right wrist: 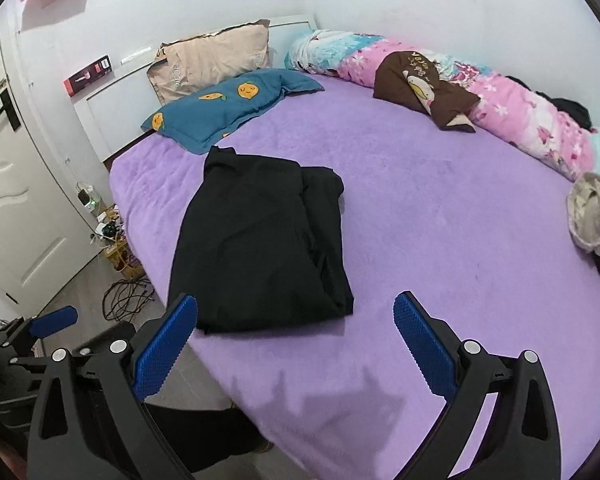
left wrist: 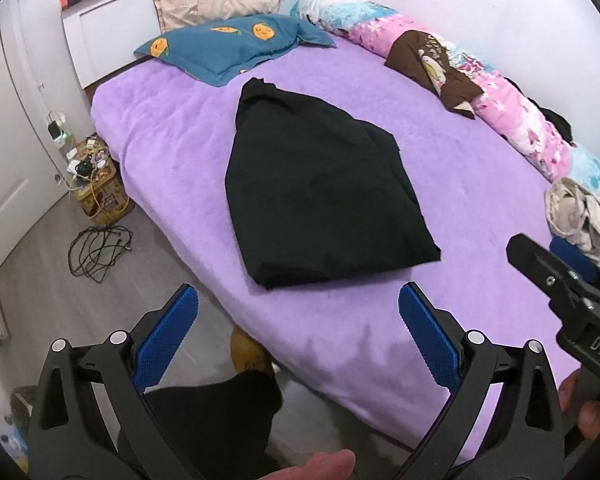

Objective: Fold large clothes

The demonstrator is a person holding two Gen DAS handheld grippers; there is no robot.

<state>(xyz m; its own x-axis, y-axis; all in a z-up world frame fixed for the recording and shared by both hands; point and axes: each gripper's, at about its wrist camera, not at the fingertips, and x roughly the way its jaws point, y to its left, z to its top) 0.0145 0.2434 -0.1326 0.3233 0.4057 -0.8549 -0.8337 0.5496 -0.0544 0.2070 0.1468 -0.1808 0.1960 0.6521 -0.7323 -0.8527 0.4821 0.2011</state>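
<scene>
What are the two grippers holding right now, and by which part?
Nothing. The left gripper and right gripper are both open and empty, short of the folded black cloth garment on the purple bed.

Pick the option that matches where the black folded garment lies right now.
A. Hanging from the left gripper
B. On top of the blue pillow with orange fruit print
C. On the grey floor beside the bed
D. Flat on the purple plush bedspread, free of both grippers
D: the black folded garment lies flat on the purple plush bedspread, while the left gripper and right gripper are both open, short of it.
</scene>
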